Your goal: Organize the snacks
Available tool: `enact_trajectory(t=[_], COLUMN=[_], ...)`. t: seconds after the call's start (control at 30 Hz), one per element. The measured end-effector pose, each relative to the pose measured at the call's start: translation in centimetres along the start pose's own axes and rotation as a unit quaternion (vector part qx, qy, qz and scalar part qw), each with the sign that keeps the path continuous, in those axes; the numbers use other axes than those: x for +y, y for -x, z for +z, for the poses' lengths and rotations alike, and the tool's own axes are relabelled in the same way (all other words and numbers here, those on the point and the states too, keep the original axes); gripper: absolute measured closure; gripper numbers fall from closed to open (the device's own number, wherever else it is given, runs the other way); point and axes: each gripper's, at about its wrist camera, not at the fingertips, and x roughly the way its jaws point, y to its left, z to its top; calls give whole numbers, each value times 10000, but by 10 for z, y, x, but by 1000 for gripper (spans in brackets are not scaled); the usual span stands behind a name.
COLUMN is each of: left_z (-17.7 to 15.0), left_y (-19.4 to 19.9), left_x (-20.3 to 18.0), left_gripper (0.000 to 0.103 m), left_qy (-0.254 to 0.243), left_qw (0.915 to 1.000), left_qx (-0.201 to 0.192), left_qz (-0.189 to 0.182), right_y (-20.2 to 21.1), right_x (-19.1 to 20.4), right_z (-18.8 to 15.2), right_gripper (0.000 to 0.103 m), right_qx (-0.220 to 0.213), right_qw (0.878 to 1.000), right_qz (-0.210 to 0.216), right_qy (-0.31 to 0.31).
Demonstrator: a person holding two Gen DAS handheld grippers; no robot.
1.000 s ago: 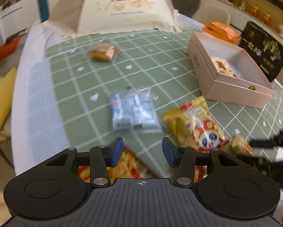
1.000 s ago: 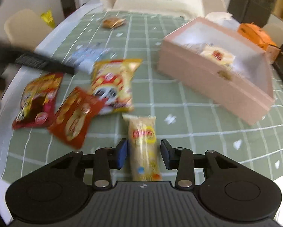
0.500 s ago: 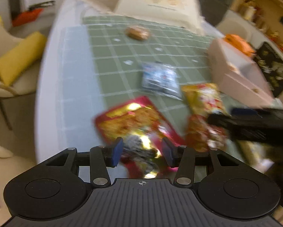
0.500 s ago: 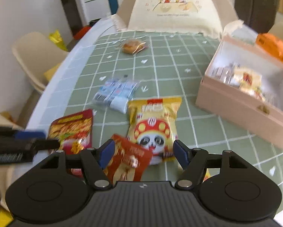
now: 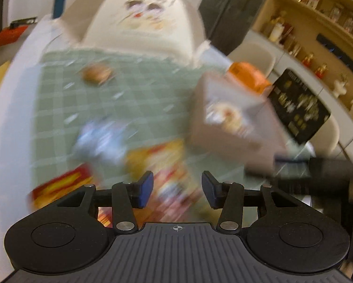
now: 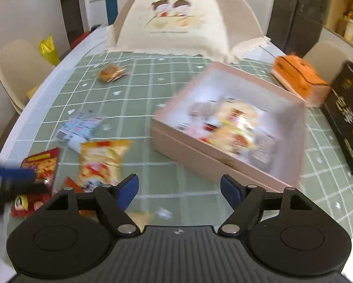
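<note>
Our right gripper (image 6: 177, 189) jaws opening, empty; left gripper (image 5: 177, 189) half-open, empty. Risk: blurred sweep knocks pink box (image 6: 214, 162), scatters snacks.

Light: my room was bright and soft all over, with no hard shadows.
Blur: my left view was badly smeared; my right view was sharper, but the pink box (image 6: 226, 165) was fuzzy.
Edges: both views bent round.

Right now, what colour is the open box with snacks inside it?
Pale pink; the box shows best in the right wrist view.
</note>
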Motion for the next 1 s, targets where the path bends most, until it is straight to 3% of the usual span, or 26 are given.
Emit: enact_trajectory(t=[0.07,0.13,0.27,0.4,0.53,0.6,0.63,0.7,0.77,0.83,0.93,1.0], left_z=[23,39,57,53,57,65,68,73,71,62,33,8], left_y=[-26,-51,-104,-109,-103,-101,-95,-72,-45,-27,-5,9], left_x=[-28,-49,-67,-60,-35,-17,-8,9,23,41,61,57], left_gripper=[52,52,51,46,46,48,53,53,53,55,55,55], left_qy=[-175,-392,-760,-923,-850,-673,-558,-255,-38,257,802,716], left_qw=[9996,9974,9867,9847,9804,9822,9847,9889,9888,9878,9873,9910], left_qx=[-214,-332,-67,15,-67,-144,-225,-495,-694,-655,-449,-293], left_qz=[115,511,1437,1480,1774,1746,1636,1377,1325,1388,1293,1096], right_y=[6,8,-10,-26,-45,-55,-58,-59,-51,-44,-44,-47], right_x=[-29,-52,-92,-116,-99,-88,-83,-75,-66,-55,-25,-2], right_z=[-13,-26,-30,-19,-1,11,16,27,30,25,14,7], right_gripper=[28,35,48,48,45,46,46,45,29,19,18,18], right_qx=[57,107,180,91,-25,-136,-177,-149,-110,2,240,381], right_qw=[9998,9998,9996,9998,9997,9989,9986,9987,9981,9944,9855,9808], right_qz=[194,183,-228,-76,9,7,42,184,511,1030,1654,1872], right_qy=[-48,-22,-54,-147,263,455,490,458,316,238,277,387])
